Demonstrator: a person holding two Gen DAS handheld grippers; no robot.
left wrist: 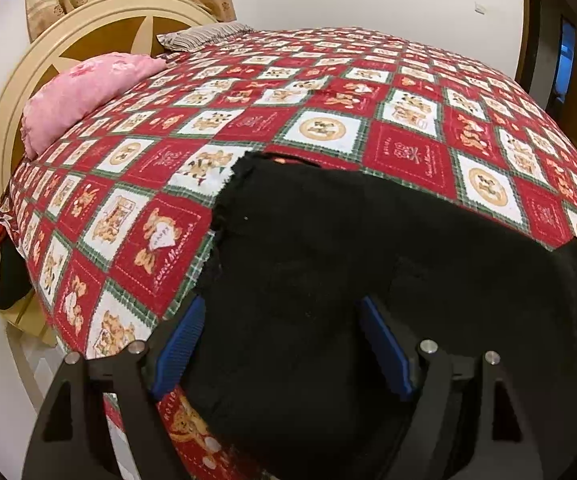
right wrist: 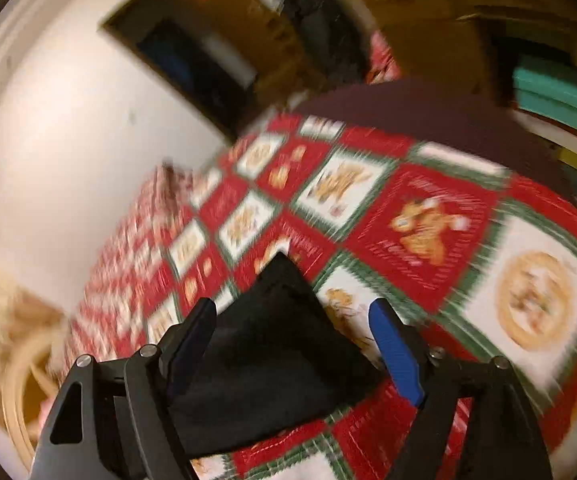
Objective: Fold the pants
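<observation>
Black pants on the quilted bed, both grippers over them with jaws spread.

The pants (left wrist: pixel 348 248) lie flat on the red teddy-bear quilt (left wrist: pixel 272 92) near the bed's near edge, well away from the pink pillow (left wrist: pixel 84 92) at the headboard corner. Their long axis seems to run across the left wrist view, toward the right. The left gripper (left wrist: pixel 284 344) hangs just above the cloth, wide apart, fabric between its blue pads but apparently not pinched. The right gripper (right wrist: pixel 292 344), blurred, stands wide over a pointed corner of the pants (right wrist: pixel 276 344). Which hand is nearer I cannot tell.
</observation>
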